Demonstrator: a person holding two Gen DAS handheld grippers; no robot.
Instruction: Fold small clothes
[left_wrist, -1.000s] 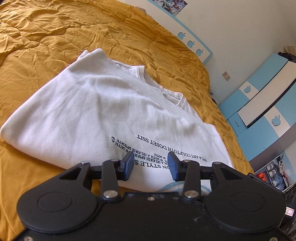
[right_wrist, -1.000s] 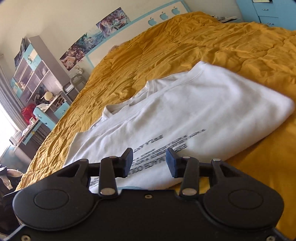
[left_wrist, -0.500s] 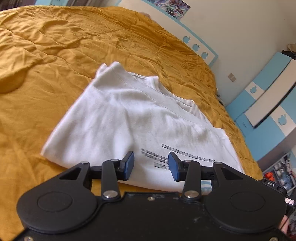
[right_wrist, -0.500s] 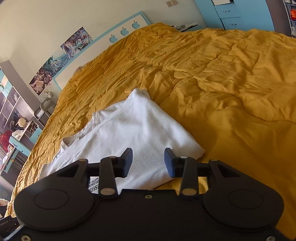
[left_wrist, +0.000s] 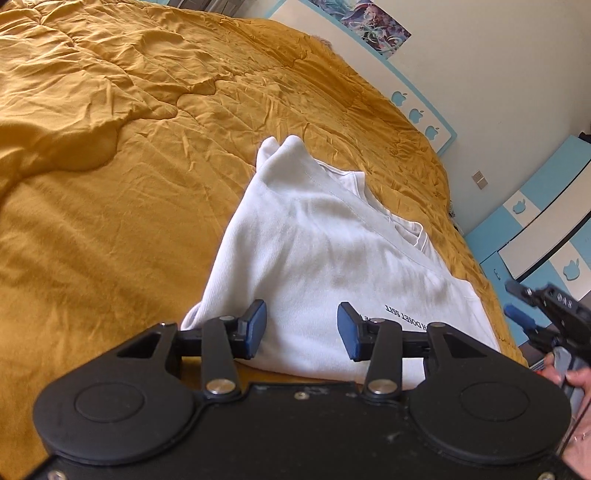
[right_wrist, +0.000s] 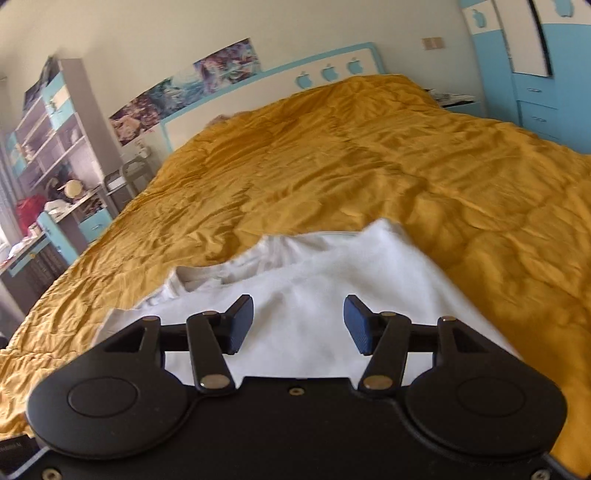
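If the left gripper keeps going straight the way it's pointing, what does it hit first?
Most likely the folded white T-shirt lying on the mustard bedspread. The left gripper points down at it with open, empty jaws; nothing stands between, though depth is hard to judge.

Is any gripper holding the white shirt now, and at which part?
Nothing is held. The left gripper and the right gripper are both open above the shirt, with no cloth between the pads. The right jaws have just been opening.
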